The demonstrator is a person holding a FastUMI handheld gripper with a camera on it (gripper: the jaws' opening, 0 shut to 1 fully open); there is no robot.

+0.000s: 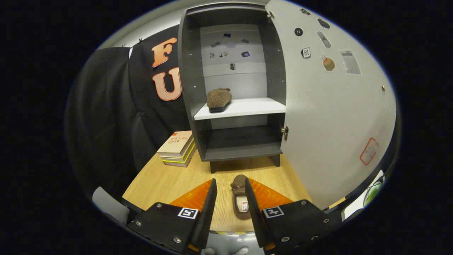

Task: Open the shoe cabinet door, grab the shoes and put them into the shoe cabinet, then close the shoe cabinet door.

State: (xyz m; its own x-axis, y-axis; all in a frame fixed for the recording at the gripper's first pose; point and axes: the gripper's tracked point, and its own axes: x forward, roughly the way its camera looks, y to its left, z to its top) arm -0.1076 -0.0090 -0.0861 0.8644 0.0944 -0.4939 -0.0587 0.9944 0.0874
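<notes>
Stacked books (178, 148) on wooden table (155, 182)

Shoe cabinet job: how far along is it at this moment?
Done: the cabinet door stands open, and one brown shoe sits on the white shelf. In hand: the gripper is open, with the second shoe on the table between its fingers, not yet gripped. Left: grasp it, shelve it, close the door.

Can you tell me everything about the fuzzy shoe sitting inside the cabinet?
The brown slipper looks fuzzy, like fleece, with a dark sole. It sits flat on the left part of the cabinet's white shelf, alone, touching only the shelf. The cabinet door stands open. The gripper is far from it, fingers open.
</notes>
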